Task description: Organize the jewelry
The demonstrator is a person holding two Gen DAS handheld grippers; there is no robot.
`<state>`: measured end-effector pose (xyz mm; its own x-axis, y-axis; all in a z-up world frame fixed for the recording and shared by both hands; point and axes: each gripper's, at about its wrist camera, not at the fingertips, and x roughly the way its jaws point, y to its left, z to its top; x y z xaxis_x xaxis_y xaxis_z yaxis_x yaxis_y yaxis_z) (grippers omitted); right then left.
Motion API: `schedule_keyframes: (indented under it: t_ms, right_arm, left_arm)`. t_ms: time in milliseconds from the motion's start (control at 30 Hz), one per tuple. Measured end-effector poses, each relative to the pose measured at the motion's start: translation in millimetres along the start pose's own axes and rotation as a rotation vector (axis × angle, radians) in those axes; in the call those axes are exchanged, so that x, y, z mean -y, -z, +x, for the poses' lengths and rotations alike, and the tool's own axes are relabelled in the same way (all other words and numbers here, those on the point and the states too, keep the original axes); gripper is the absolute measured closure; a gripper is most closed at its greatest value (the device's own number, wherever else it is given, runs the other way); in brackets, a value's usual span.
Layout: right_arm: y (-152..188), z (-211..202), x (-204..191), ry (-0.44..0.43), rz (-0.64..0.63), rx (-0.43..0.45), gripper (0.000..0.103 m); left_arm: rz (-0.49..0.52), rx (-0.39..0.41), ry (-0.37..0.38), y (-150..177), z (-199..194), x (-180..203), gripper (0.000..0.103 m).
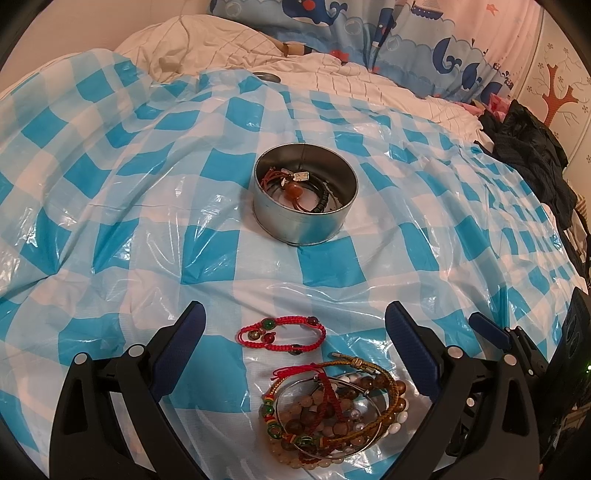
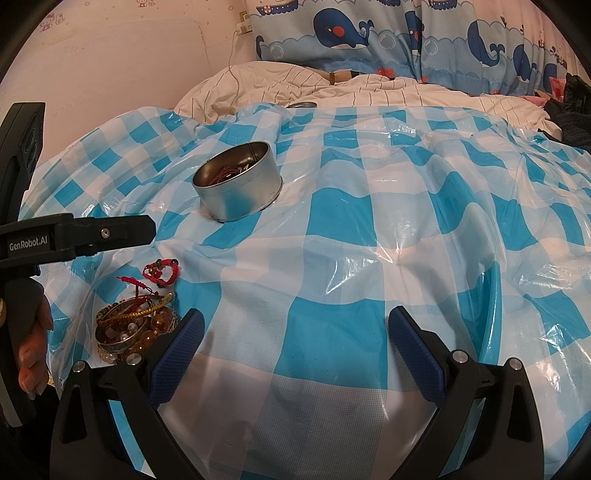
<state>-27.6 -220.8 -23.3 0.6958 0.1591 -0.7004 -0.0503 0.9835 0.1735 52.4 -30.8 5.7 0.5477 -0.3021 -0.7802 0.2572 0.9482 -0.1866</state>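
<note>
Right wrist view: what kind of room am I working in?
Most likely a bedroom: the blue-and-white checked plastic sheet is spread over a bed with a rumpled white striped quilt, and blue whale-print curtains hang behind it.

Warm, fairly bright indoor light is seen. Glare is thrown off the plastic sheet (image 1: 207,206). Heavy fisheye distortion w/ black vignetting at edges; focus sharp, no blur.

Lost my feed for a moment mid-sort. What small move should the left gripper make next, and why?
Probably ease the left gripper forward and down to close on the red bracelet. Its jaws are open and empty, and that bracelet lies alone on the checked sheet, apart from the tangled pile. The tin beyond already holds some pieces.
</note>
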Motion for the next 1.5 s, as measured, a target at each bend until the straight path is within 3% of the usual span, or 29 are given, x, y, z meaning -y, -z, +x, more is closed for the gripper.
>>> schedule_keyframes:
  t_ms: [1500]
  right_arm:
    - [1.1, 0.6, -0.1, 0.002, -0.003, -0.002, 0.007]
  left_arm:
    - [0.002, -0.004, 0.001, -5.8, 1.2, -0.2, 0.009]
